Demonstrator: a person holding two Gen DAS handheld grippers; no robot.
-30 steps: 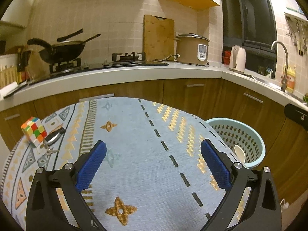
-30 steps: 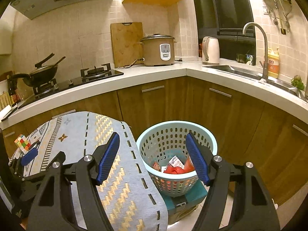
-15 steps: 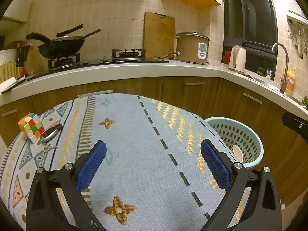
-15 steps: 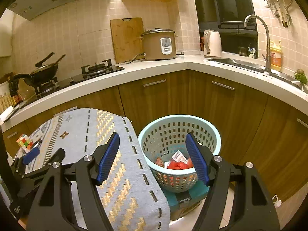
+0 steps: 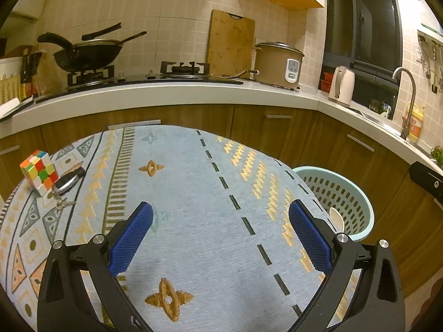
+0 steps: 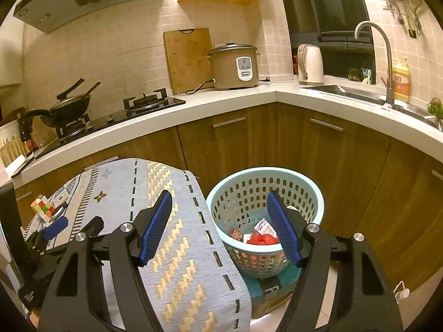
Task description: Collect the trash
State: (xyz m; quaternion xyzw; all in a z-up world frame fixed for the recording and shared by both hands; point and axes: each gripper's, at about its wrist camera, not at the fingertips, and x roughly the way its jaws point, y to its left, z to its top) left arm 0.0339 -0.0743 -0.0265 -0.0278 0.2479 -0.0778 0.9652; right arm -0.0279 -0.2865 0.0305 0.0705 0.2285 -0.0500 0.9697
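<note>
No text I can actually read from either of my wrist views. Rice cooker (image 6: 234, 66) has a white control panel with a small red mark, too blurred to make out. Yellow bottle (image 6: 400, 83) by the sink carries a red label, characters illegible. Crumpled wrapper (image 6: 265, 226) in the basket (image 6: 318, 197) shows print, too small to read. No numbers or signs elsewhere.
</note>
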